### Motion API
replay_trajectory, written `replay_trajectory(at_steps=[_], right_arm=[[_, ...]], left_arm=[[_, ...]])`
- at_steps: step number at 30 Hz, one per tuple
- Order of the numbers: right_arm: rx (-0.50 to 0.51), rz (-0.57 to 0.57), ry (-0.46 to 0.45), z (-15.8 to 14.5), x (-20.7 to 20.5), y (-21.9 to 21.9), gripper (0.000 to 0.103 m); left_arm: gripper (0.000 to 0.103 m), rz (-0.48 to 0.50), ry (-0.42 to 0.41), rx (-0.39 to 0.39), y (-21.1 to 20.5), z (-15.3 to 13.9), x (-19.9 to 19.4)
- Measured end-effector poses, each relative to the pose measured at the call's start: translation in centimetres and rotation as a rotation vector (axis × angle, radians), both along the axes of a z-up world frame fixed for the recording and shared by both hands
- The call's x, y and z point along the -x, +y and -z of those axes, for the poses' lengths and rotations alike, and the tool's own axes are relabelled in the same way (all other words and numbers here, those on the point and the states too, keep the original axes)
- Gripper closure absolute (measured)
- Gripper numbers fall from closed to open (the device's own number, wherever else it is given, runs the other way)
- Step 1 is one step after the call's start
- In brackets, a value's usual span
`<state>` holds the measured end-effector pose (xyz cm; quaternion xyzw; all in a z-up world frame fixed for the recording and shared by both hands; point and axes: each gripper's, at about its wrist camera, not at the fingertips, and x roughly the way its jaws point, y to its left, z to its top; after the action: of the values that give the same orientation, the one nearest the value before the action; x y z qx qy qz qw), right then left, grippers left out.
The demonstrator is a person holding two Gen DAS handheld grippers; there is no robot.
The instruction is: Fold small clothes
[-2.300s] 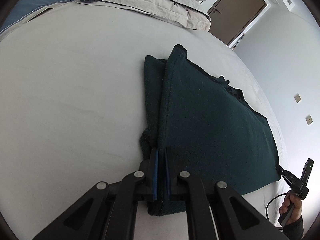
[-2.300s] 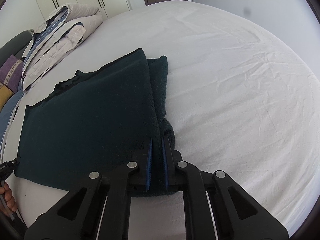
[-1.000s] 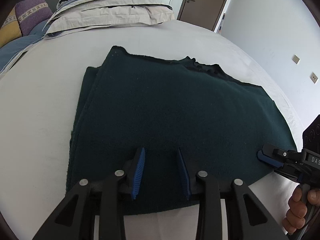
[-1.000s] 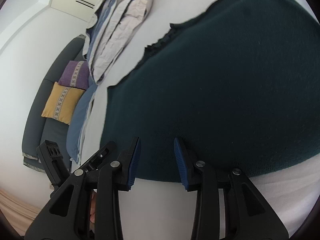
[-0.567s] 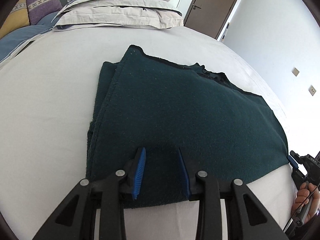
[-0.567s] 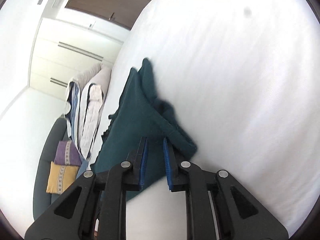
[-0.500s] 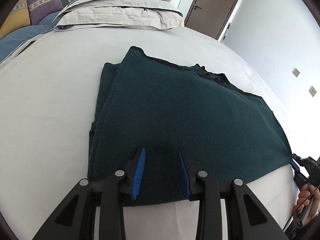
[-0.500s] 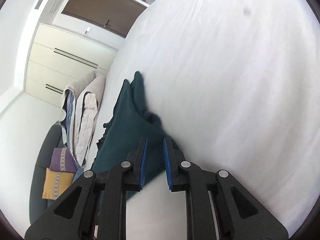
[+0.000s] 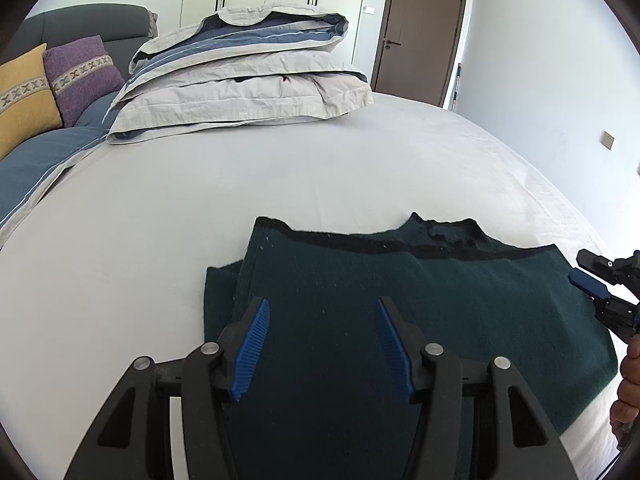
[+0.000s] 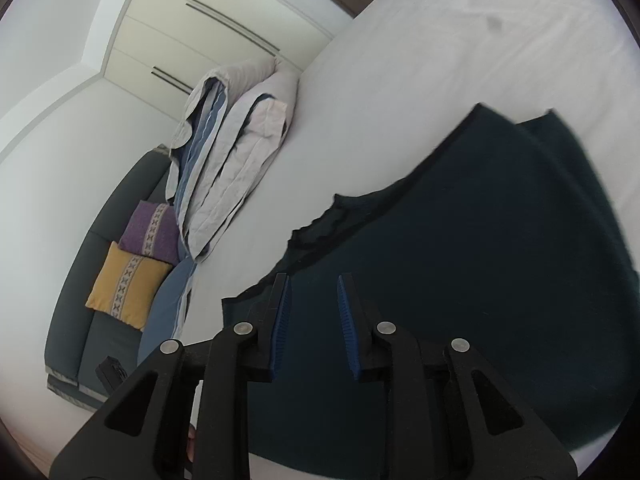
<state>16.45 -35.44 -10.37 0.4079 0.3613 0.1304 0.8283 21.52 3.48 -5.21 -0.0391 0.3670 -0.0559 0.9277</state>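
Sweater (image 9: 400, 300) flat beneath open left gripper (image 9: 322, 340)

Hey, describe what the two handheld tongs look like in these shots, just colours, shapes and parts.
Both look alike. The left tongs have black angular arms with cut-out openings, round silver screw heads at the joints and ribbed blue pads on the inner faces. The right tongs show the same black frame, silver screws and blue ribbed pads. No sleeve or cable is visible.

My left wrist view looking down along its fingers over the dark green garment (image 9: 360, 320) toward the door, right wrist view rolled, close, sharing garment and bedding pile (image 10: 236, 152)
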Motion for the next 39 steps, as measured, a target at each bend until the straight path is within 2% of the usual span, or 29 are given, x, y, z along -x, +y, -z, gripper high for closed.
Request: replay_trajectory(at_steps=[4, 7, 8, 9, 11, 14, 17, 20, 22, 24, 26, 27, 28, 30, 32, 34, 37, 39], right_arm=[[0.019, -0.038, 0.055, 2.7, -5.8, 1.3, 0.077], [0.014, 0.045, 0.125, 5.9, -7.5, -2.4, 0.077], [-0.005, 0.100, 0.138, 7.2, -7.2, -4.6, 0.078], [-0.072, 0.138, 0.122, 8.2, -7.0, -6.8, 0.093], [-0.163, 0.217, 0.098, 9.1, -6.0, -10.3, 0.103], [-0.112, 0.312, 0.057, 8.2, -4.5, -13.7, 0.103], [-0.133, 0.417, 0.050, 8.6, -2.7, -16.7, 0.103], [-0.168, 0.515, 0.068, 8.5, -0.1, -18.9, 0.098], [-0.097, 0.481, 0.061, 6.6, 1.2, -18.0, 0.096], [-0.018, 0.394, 0.007, 3.8, 2.5, -15.2, 0.093], [-0.016, 0.252, -0.047, 2.0, 3.7, -11.1, 0.092], [-0.013, 0.171, -0.055, 1.6, 4.0, -8.5, 0.083], [-0.008, 0.096, -0.052, 1.7, 4.2, -6.0, 0.077], [0.009, -0.038, 0.006, 3.2, 4.4, -1.3, 0.056], [0.034, -0.130, 0.069, 5.3, 4.3, 1.9, 0.056], [0.046, -0.115, 0.054, 6.4, 4.7, 2.5, 0.058], [-0.016, -0.022, 0.048, 6.5, 5.6, -0.1, 0.061], [0.015, 0.047, 0.061, 6.3, 7.2, -1.8, 0.061]], left_arm=[[0.045, -0.013, 0.021, -0.039, -0.1, 1.5, -3.0], [0.043, -0.029, 0.089, -0.033, 0.4, 4.1, -4.6], [0.043, -0.027, 0.096, 0.002, 0.8, 4.8, -4.8], [0.042, -0.028, 0.089, 0.026, 1.1, 5.0, -5.0], [0.039, -0.021, 0.088, 0.027, 1.0, 4.9, -5.2], [0.036, -0.011, 0.085, 0.023, 0.9, 5.1, -5.5], [0.035, -0.008, 0.078, 0.048, 1.3, 5.2, -5.4], [0.035, -0.012, 0.090, 0.057, 1.4, 5.0, -5.3], [0.035, -0.023, 0.101, 0.027, 1.1, 4.4, -4.8], [0.035, -0.042, 0.103, 0.013, 0.8, 3.8, -3.5], [0.035, -0.055, 0.115, 0.016, 0.7, 3.5, -2.0], [0.035, -0.064, 0.118, 0.014, 0.7, 3.6, -1.1], [0.035, -0.070, 0.122, 0.005, 0.6, 3.7, -0.4], [0.034, -0.060, 0.125, -0.021, 0.3, 4.3, 0.9], [0.034, -0.047, 0.117, -0.044, 0.1, 4.5, 1.6], [0.034, -0.038, 0.122, -0.041, 0.2, 4.5, 1.7], [0.033, -0.027, 0.124, -0.043, 0.4, 4.6, 1.6], [0.033, -0.026, 0.120, -0.044, 0.3, 4.6, 1.7]])
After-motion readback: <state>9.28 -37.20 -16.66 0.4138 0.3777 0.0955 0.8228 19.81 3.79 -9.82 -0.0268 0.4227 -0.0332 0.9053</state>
